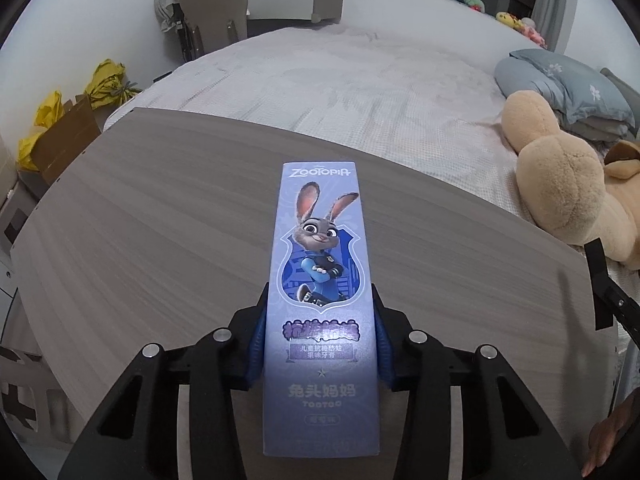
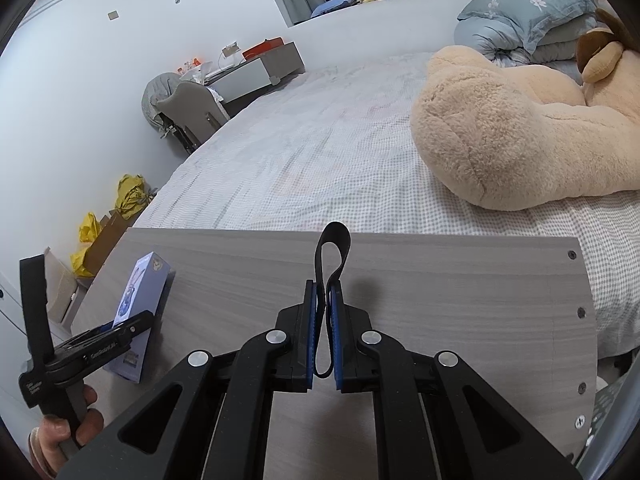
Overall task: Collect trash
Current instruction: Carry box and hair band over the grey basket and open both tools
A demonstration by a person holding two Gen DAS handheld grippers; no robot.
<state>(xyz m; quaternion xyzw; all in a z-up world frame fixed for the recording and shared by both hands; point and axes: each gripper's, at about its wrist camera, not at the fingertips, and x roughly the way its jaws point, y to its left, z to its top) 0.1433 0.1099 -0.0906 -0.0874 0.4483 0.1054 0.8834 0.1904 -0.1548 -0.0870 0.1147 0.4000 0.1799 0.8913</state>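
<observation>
A toothpaste box is clamped by the left gripper on the table; a black strap is pinched by the right gripper; disposal is judged outstanding

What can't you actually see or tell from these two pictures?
- Box, left view: its near end runs under the left claw; whether it is full or empty can't be told.
- Black strap, right view: shut right claw hides its lower part, and where it leads.
- Any trash bin: in neither view.
- Plush toy: cut off by the right edge.
</observation>
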